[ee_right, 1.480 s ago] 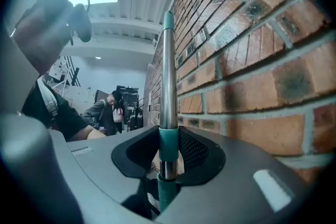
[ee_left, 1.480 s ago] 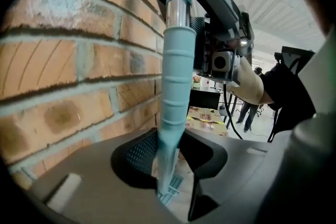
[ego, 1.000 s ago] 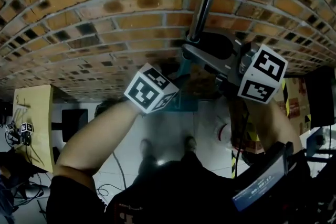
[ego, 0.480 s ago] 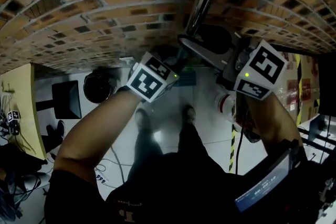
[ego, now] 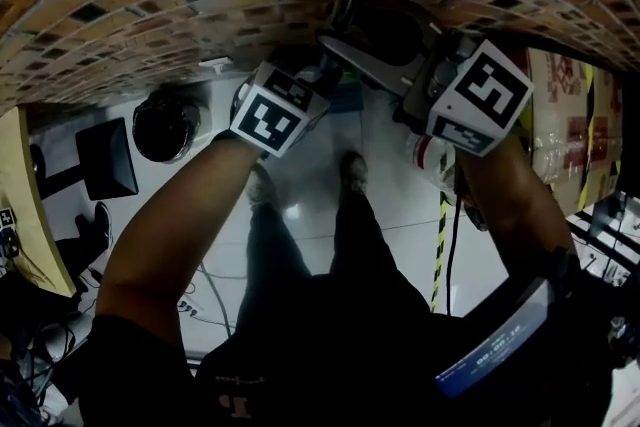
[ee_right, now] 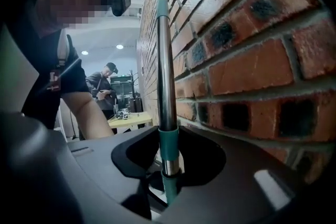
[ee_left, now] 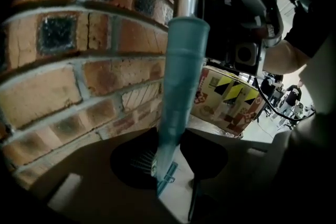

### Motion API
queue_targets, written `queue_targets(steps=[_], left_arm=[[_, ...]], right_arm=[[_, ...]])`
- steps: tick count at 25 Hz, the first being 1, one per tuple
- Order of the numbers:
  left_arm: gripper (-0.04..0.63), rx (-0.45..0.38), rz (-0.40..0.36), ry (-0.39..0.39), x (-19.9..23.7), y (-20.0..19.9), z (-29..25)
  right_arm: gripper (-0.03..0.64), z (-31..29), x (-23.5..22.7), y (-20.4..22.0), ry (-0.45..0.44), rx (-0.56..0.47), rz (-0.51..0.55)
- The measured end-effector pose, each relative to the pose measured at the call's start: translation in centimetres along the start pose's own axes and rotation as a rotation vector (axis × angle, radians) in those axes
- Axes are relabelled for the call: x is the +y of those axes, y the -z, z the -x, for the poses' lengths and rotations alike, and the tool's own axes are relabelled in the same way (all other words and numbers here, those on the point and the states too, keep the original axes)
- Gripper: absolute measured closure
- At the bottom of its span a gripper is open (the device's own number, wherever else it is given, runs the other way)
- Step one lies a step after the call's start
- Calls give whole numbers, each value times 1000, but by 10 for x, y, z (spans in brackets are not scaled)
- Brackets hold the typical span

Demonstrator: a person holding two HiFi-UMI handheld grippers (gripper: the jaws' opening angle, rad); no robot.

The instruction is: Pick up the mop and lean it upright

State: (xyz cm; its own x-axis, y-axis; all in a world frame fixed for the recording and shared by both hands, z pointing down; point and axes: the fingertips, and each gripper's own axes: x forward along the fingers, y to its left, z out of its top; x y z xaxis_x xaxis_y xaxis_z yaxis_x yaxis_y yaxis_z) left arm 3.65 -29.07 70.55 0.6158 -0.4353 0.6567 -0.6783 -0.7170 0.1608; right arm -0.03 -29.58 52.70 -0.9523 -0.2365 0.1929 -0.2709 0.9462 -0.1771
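Two grips on one mop (ee_right: 166, 60): left gripper (ee_left: 167, 165) clamps its teal sleeve, right gripper (ee_right: 169, 168) clamps the chrome pole at a teal collar, close beside brick wall (ee_right: 252, 60).

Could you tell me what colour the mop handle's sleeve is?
The sleeve is teal; left gripper view.

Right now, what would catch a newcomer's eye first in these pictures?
The mop handle, a metal pole with teal sleeves, stands upright right beside the red brick wall. Both grippers are clamped on it: the left gripper on a teal sleeve, and the right gripper where bare metal meets a teal collar.
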Motion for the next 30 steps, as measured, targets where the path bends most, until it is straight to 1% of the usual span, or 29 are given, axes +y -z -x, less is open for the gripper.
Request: queue_targets(steps=[6,13,23,26,30], left_arm=[[459,7,-4,-10,8,30,-29],[459,35,-7,-22,18,66,-58],[459,69,-35,-41,38,111,-101],[459,36,-18,-53,46,115,-109],[457,4,15,-68,58,106,-116]], right_arm=[[485,-8,-9,42,3,16,-14],[483,-17,-17,88,11,54,-27],[484,-30,-37,149,29,114,-43],[482,-35,-45,158,39,100,-64],[482,-39,-65,153,85,69,-90]])
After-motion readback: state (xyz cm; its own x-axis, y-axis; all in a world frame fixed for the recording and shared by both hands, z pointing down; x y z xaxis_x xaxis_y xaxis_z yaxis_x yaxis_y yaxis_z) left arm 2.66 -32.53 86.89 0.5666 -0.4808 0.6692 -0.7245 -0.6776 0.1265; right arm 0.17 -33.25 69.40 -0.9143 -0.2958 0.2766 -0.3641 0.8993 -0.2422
